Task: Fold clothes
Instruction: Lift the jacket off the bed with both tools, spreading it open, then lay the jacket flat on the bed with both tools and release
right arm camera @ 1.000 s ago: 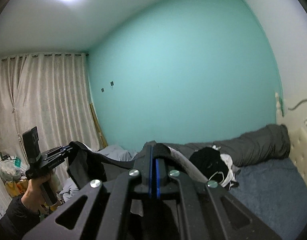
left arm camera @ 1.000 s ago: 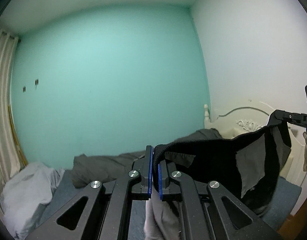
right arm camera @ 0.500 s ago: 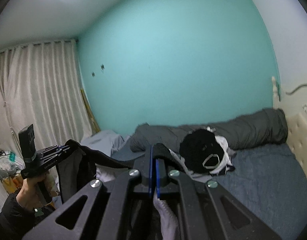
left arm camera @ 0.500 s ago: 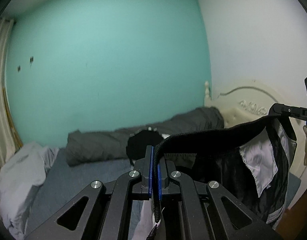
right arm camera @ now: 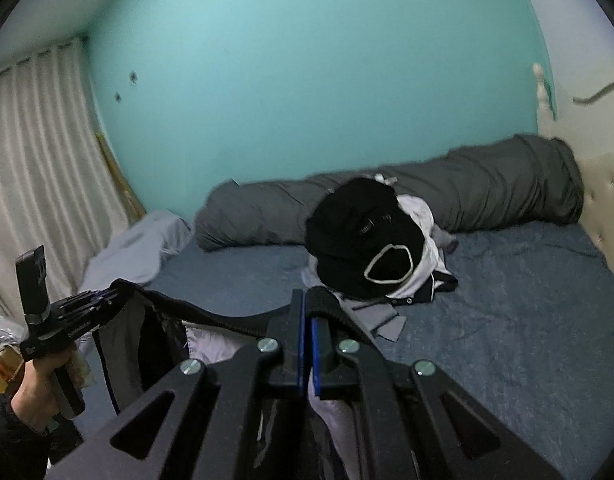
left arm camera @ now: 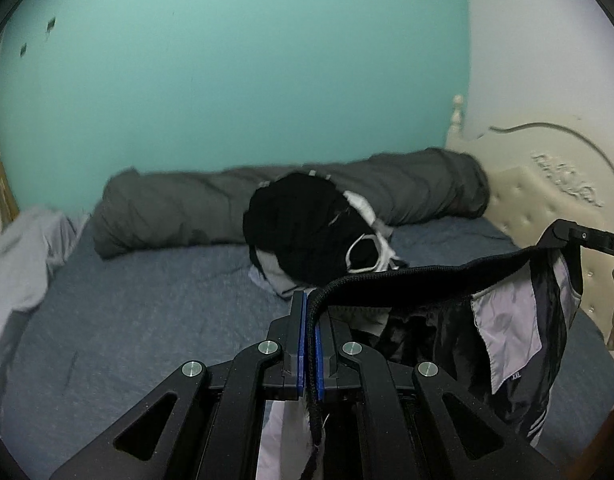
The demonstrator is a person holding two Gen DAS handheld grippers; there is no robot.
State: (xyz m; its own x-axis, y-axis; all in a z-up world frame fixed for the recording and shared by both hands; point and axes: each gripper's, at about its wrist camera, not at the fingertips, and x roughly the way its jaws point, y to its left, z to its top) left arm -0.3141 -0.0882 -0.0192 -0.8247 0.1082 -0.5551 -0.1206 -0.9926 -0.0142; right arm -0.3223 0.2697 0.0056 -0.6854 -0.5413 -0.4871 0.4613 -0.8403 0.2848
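Note:
I hold a pair of black shorts with white lining by the elastic waistband, stretched in the air between both grippers above the near edge of the bed. My left gripper is shut on one end of the waistband; it also shows at the left of the right wrist view. My right gripper is shut on the other end and shows at the right edge of the left wrist view. The shorts hang below the band.
A blue-grey bed lies ahead. A pile of black and white clothes sits mid-bed before a rolled grey duvet. A pale blanket lies at left, a cream padded headboard at right, curtains far left.
Both grippers have tilted downward with the shorts still held, so the bed and clothes pile fill more of each view. The waistband stays stretched between them.

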